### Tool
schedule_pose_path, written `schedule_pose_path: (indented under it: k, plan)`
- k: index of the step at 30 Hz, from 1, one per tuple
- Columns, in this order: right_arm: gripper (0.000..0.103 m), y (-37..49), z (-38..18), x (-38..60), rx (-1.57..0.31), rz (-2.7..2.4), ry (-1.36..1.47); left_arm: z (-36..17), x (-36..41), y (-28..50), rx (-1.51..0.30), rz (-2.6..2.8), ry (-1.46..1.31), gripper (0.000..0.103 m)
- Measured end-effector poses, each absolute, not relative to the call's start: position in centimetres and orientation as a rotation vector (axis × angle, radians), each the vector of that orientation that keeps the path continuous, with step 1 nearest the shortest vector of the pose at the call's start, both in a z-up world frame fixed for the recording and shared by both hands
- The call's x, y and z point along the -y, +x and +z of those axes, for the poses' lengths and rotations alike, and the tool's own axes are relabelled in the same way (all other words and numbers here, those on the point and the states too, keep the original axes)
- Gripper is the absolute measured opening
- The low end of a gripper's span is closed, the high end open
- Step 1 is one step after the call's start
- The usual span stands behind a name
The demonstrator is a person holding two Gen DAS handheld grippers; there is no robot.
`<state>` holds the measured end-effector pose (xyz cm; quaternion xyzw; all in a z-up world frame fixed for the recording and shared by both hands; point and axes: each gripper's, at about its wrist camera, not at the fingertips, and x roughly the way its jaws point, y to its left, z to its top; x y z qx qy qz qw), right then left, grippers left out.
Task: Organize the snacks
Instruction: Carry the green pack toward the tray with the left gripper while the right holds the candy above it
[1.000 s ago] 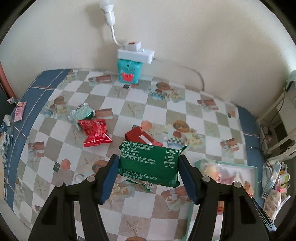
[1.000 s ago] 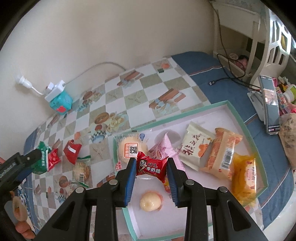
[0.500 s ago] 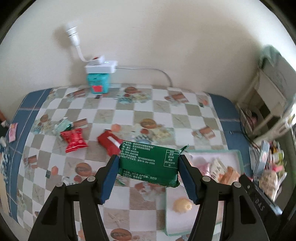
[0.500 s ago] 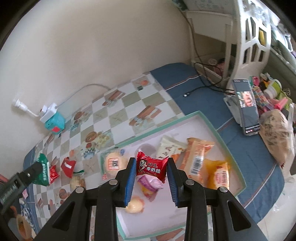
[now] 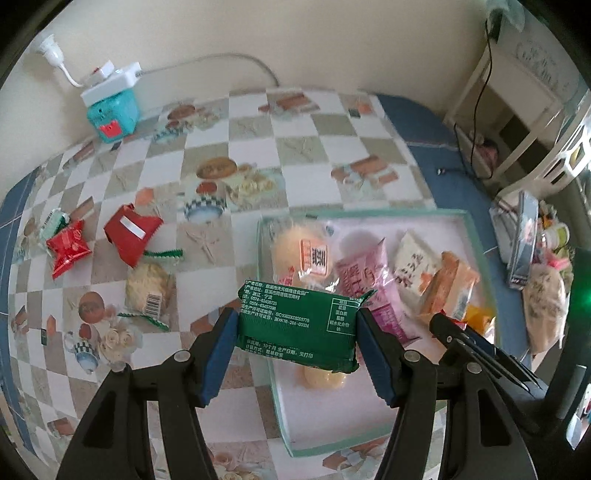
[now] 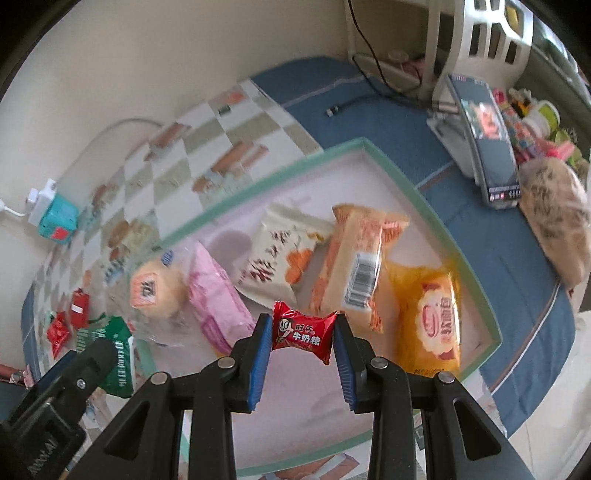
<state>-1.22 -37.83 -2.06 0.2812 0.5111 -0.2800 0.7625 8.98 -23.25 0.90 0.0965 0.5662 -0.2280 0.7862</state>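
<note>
Where wall meets checkered tablecloth (image 5: 258,155), teal-rimmed tray (image 5: 436,212).

A teal box (image 5: 110,116) with a white plug strip (image 5: 110,79) on top sits by the wall on the checkered cloth (image 5: 306,147), and a phone (image 6: 484,138) leans on a stand near a white shelf (image 6: 484,33).

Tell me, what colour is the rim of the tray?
The tray's rim is pale green, seen best in the right wrist view.
</note>
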Motion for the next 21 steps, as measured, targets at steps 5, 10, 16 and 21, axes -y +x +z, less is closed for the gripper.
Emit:
schedule_pose_path:
  k: [5, 10, 16, 21]
  plan:
    - [0.035, -1.3, -3.2, 37.9, -1.142, -0.605, 0.628, -0.9, 23.6, 9.2, -1.249, -0.47, 0.223, 0.066]
    - [0.035, -1.2, -3.4, 37.8, -1.147, -0.601, 0.634, -1.3, 24.1, 9.0, -1.234, -0.46, 0.261, 0.066]
    - [0.035, -1.3, -3.6, 38.1, -1.151, -0.613, 0.641, -1.7, 25.3, 7.9, -1.232, -0.476, 0.316, 0.066]
    - [0.035, -1.5, -3.7, 38.5, -1.146, -0.617, 0.657, -2.6, 25.5, 7.8, -1.26, -0.48, 0.319, 0.066]
